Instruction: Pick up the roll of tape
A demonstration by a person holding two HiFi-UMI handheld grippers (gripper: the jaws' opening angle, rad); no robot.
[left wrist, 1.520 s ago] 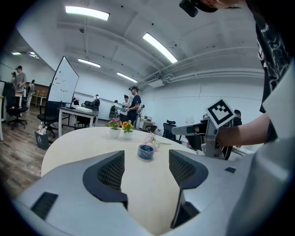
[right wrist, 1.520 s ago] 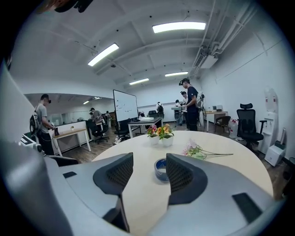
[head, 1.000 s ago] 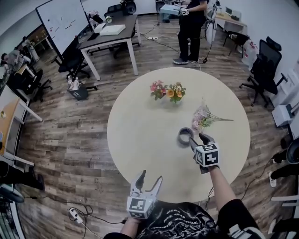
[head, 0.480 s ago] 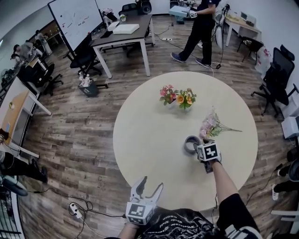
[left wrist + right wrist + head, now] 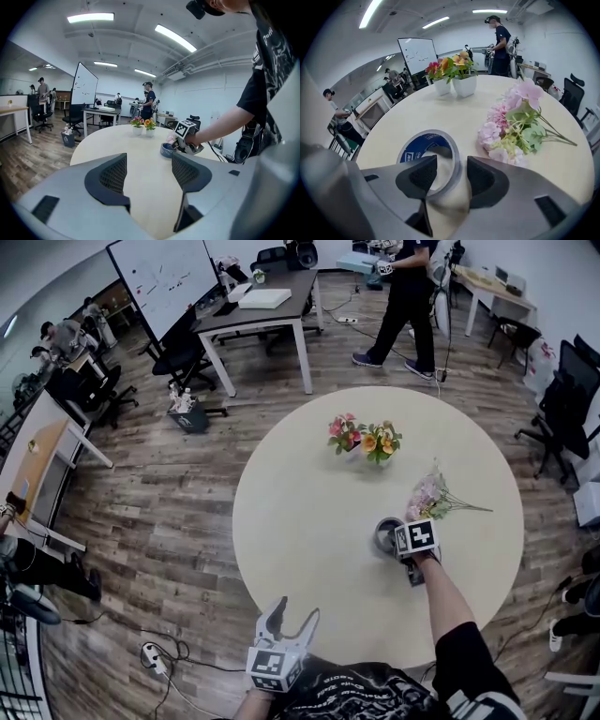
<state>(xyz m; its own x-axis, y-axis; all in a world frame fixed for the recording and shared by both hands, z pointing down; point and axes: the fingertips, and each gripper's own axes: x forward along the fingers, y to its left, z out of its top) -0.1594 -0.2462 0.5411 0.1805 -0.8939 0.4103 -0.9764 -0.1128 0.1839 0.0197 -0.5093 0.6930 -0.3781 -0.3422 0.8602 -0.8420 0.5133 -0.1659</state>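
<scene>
Lower than a second ago, the right gripper point(image 5: 451, 165) straddles the roll of tape point(image 5: 417, 143) — one jaw inside the ring, one outside, closing in but not yet pinching its wall. The roll lies flat on the round table's point(image 5: 300, 502) right side, just beside pink flowers point(image 5: 427, 495). At the near edge the left gripper point(image 5: 147, 160) hangs, jaws spread — empty.

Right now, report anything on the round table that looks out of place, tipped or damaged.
Only the bunch of pink flowers stands out: it lies loose on its side on the round table, beside the roll of tape, while the two potted flowers stand upright. Nothing looks spilled or damaged.
</scene>
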